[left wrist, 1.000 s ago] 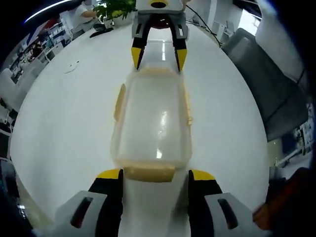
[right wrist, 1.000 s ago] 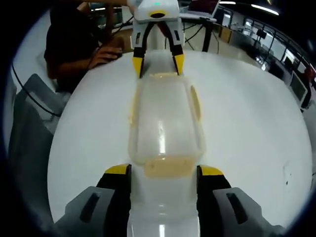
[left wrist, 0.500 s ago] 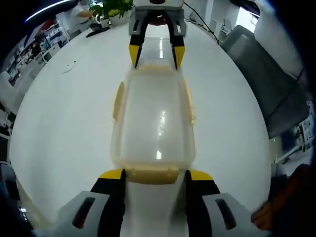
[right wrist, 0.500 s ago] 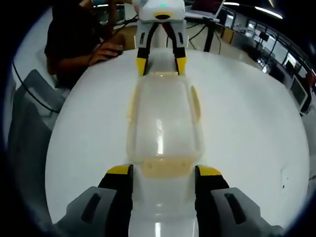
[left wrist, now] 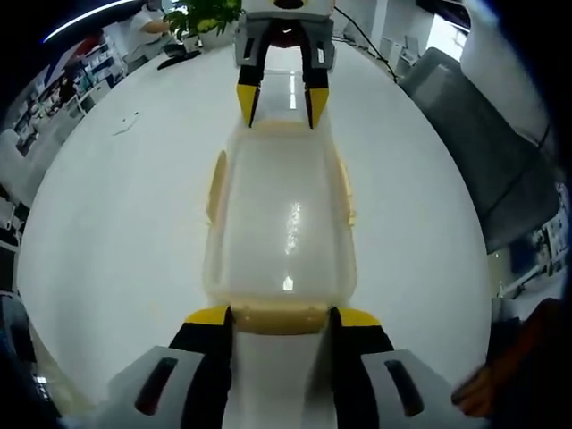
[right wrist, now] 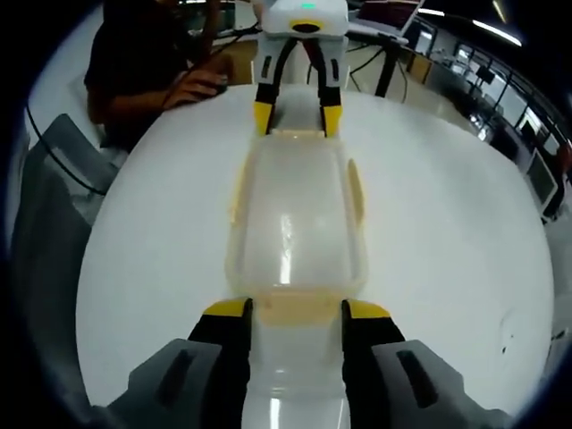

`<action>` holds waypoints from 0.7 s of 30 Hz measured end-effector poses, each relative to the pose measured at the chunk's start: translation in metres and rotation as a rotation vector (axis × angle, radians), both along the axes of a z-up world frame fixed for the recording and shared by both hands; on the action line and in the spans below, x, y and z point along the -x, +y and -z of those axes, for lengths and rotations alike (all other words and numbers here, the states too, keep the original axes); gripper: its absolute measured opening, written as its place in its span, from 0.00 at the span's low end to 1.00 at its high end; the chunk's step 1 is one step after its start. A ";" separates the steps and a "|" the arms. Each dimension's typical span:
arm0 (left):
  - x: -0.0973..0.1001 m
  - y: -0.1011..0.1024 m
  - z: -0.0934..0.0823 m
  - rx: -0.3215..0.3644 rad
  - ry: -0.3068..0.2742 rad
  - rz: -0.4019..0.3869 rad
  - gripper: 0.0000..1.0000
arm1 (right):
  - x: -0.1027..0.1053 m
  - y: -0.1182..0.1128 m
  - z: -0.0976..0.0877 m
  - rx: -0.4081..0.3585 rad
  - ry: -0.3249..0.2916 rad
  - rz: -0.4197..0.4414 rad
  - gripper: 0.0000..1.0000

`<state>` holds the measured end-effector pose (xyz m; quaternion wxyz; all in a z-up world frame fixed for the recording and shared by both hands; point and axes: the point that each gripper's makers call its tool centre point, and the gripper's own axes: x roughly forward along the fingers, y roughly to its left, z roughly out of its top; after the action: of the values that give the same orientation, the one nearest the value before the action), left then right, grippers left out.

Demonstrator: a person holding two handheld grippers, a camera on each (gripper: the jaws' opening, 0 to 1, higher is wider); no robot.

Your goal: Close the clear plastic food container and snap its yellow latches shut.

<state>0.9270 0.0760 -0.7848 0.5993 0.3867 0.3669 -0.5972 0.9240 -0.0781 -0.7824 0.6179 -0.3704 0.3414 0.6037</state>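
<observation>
You have a white tabletop [left wrist: 116, 223], a potted plant [left wrist: 207, 16] at its far edge, and a dark-sleeved person [right wrist: 147, 63] seated beside it.

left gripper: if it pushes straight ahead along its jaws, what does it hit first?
Most likely the yellow end latch of the clear container, sitting between the left gripper tips already. The right gripper faces it from the container's far end. Contact itself is hard to judge.
</observation>
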 end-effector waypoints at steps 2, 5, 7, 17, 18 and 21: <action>0.000 0.000 0.000 0.001 0.000 -0.002 0.36 | 0.000 0.000 0.000 0.001 -0.001 -0.001 0.36; 0.000 0.000 0.000 0.003 -0.001 -0.006 0.35 | 0.001 0.000 0.000 0.004 -0.001 -0.001 0.36; -0.001 0.000 0.000 0.003 0.000 -0.008 0.35 | 0.001 0.001 0.000 0.006 -0.003 -0.003 0.36; -0.001 0.000 -0.001 0.002 -0.001 -0.008 0.35 | 0.001 0.001 0.001 0.009 -0.005 -0.008 0.36; -0.001 0.000 -0.001 0.000 -0.001 -0.009 0.34 | 0.001 0.001 0.001 0.009 -0.005 -0.006 0.36; -0.002 0.000 -0.001 -0.003 -0.009 -0.008 0.34 | 0.001 0.001 0.001 0.008 -0.006 -0.008 0.36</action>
<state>0.9287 0.0761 -0.7838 0.6026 0.3889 0.3667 -0.5926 0.9231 -0.0775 -0.7829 0.6152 -0.3757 0.3406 0.6037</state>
